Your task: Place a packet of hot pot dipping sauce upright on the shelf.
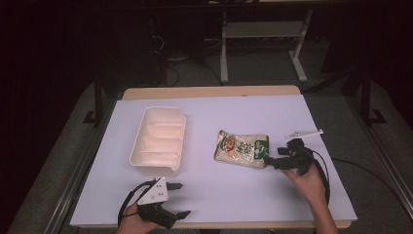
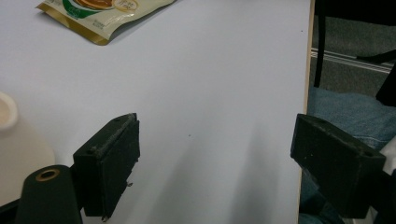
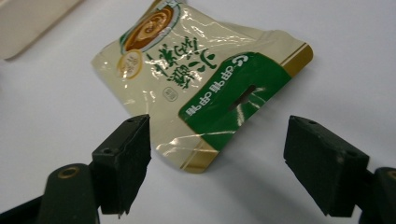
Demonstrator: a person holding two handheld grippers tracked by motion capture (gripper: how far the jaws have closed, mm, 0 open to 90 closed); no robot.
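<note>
R gripper (image 3: 217, 163): jaws wide apart, nothing between the pads, we're hovering just short of the pouch (image 3: 201, 79). Near corner of the pouch sits between the two jaws in the R gripper view, not touching either as far as we can tell. In the high view the R gripper (image 1: 272, 161) sits right at the pouch's (image 1: 242, 148) right end, hand behind it.

L gripper (image 2: 215, 163): jaws also spread, empty, bare table (image 2: 210, 84) between them. High view has the L gripper (image 1: 180, 200) near the front edge, just in front of the tray (image 1: 158, 141), well apart from the pouch.

Pouch: flat on the table, centre-right, just right of the tray. Cream foil w/ gold edge, green band w/ hang slot, round picture of a brown dish. Print is Chinese/Asian chars, upside down from our R cam; can't read brand.

View diffs: R gripper view gives the pouch print + slot close up, plus a tray edge (image 3: 28, 18) top left. L gripper view catches a gold-edged pouch corner (image 2: 100, 16) top left, tray rim (image 2: 7, 116) at left, and blue denim (image 2: 345, 112) past the table edge. High view adds a small white strip (image 1: 304, 132) beyond the R gripper; tray is white, ribbed, empty.

Surface: pale lilac sheet over a wood top (image 1: 209, 91). Room dark, grey floor (image 1: 263, 63), white frame legs (image 1: 297, 53) and cables behind.
</note>
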